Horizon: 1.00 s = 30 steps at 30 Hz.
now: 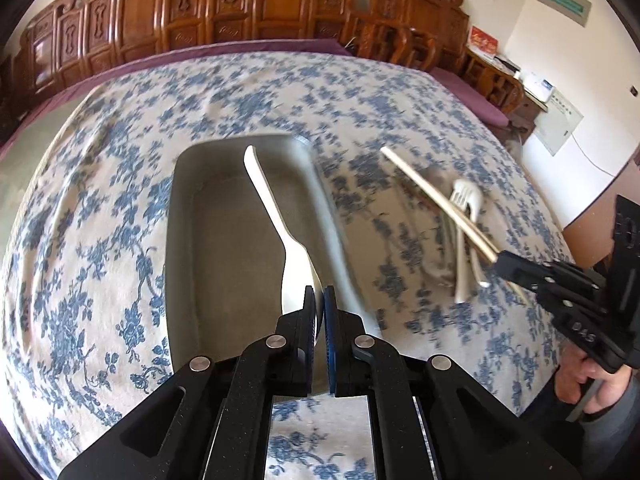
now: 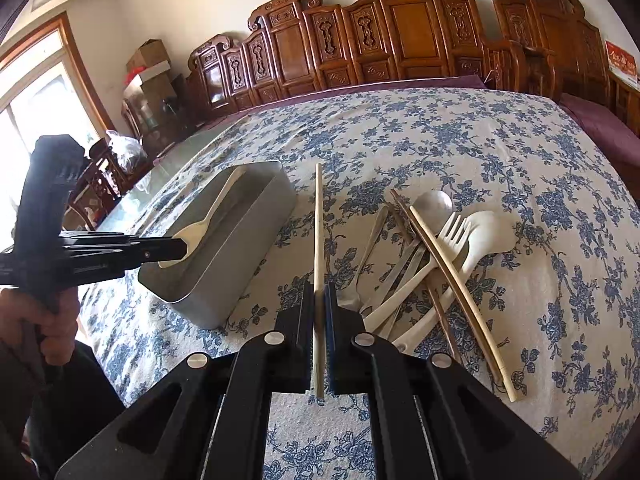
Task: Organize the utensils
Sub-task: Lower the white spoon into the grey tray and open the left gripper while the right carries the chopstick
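Fingers of the left gripper (image 1: 319, 300) pinch a cream plastic spoon (image 1: 276, 216) by its bowl, handle pointing away over the grey rectangular metal tray (image 1: 180, 240). From the right wrist, the right gripper (image 2: 319, 300) clamps a pale wooden chopstick (image 2: 318, 232), its length running forward; the tray lies to its left, the loose utensil pile (image 2: 436, 256) to its right on the floral-clothed surface (image 2: 520, 152).

Two fisheye views, each looking forward along a handheld gripper's fingers, close above a blue-flowered tablecloth (image 1: 120, 208) and facing carved wooden chairs (image 2: 400, 28) at the far wall. The left wrist camera looks down into a grey tray (image 1: 224, 264), very near. The right wrist camera sits further right, with that tray (image 2: 240, 256) on its left. Both views show the tray, cloth and chairs.
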### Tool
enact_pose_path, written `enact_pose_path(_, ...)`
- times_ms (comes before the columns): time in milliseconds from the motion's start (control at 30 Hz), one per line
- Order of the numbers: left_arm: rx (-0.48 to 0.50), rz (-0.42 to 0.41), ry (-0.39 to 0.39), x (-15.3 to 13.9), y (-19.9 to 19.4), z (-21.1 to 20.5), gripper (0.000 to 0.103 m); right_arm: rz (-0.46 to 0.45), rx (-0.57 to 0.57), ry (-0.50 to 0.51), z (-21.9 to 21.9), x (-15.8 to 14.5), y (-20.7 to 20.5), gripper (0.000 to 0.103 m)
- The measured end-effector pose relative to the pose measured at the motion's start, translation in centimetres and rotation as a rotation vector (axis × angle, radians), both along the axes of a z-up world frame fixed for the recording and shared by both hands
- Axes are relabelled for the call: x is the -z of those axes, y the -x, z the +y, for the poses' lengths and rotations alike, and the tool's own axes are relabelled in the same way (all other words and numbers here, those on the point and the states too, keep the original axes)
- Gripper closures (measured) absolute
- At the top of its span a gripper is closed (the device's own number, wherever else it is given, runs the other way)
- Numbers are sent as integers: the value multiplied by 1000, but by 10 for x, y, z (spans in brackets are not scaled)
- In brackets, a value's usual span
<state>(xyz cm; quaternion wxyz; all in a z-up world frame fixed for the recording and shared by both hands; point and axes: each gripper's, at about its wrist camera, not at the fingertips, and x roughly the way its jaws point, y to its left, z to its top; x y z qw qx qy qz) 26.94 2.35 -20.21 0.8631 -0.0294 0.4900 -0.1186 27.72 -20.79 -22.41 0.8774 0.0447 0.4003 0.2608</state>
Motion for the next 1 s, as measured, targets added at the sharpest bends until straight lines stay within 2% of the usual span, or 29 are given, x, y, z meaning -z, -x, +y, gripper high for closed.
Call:
enact_pose_path(300, -29, 30, 11, 20, -9, 15, 99, 11, 13, 19, 8, -4, 3, 97)
enact_pose_path(467, -41, 13, 9, 19, -9, 22, 99, 5, 2, 25, 22, -12, 5, 97)
enact_pose_path(700, -63, -49, 3, 2, -2, 35, 99, 13, -23, 17, 51, -21, 6, 97)
enact_pose_path(833, -93, -94, -4, -12, 4, 50, 90, 17, -51, 28, 73, -27, 1, 97)
enact_pose_path(1000, -124, -122, -28, -20, 8, 72, 89, 38, -78, 43, 105, -28, -7, 97)
